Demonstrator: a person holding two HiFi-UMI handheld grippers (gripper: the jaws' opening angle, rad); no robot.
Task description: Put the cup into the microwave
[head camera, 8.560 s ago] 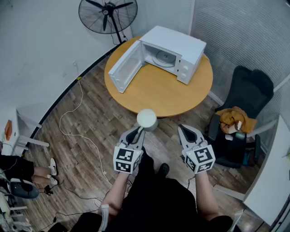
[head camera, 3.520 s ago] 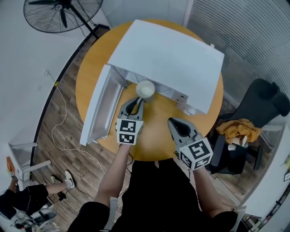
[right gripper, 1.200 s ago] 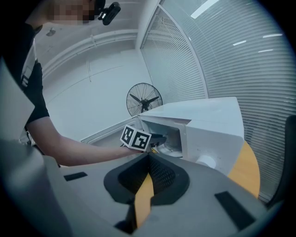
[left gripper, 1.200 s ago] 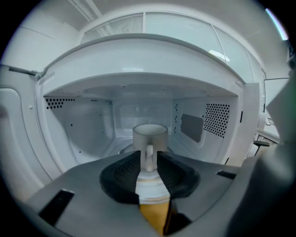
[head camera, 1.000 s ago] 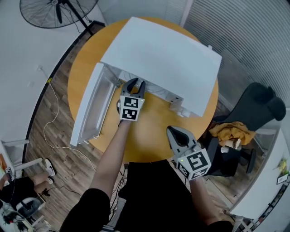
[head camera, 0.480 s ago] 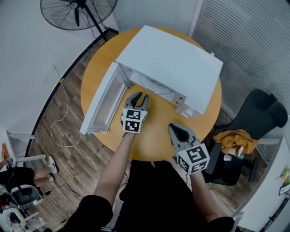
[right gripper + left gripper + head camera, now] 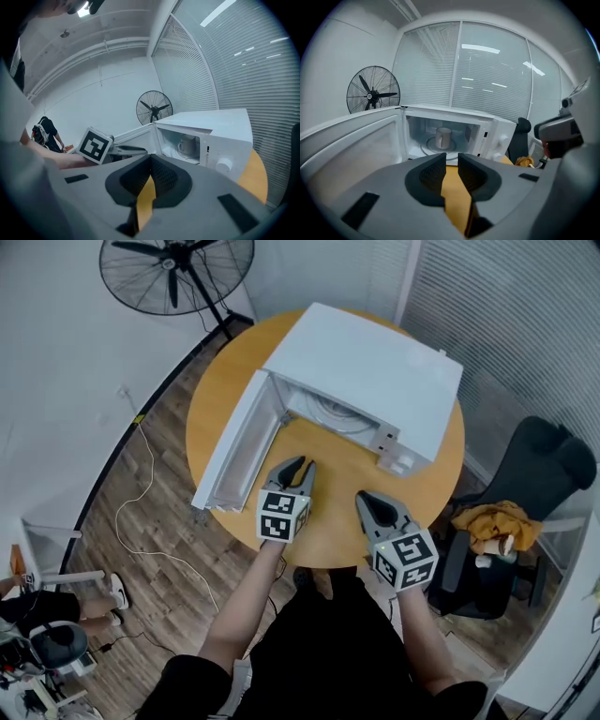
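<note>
One cup point(image 7: 443, 137) inside microwave point(image 7: 375, 381), left gripper point(image 7: 451, 159) fingers point(image 7: 431, 174) apart, right gripper point(image 7: 150, 161) fingers point(image 7: 165, 178) closed

A round wooden table point(image 7: 334, 486) stands on a plank floor point(image 7: 141, 596), with a pedestal fan point(image 7: 178, 273) beyond its far left edge, near the wall, and slatted blinds point(image 7: 506, 306) along the right side. A black chair point(image 7: 539, 479) sits just right of the table, with an orange cloth point(image 7: 495, 521) lying on it. A white cable point(image 7: 153, 451) trails loosely across the floor left of the table.
</note>
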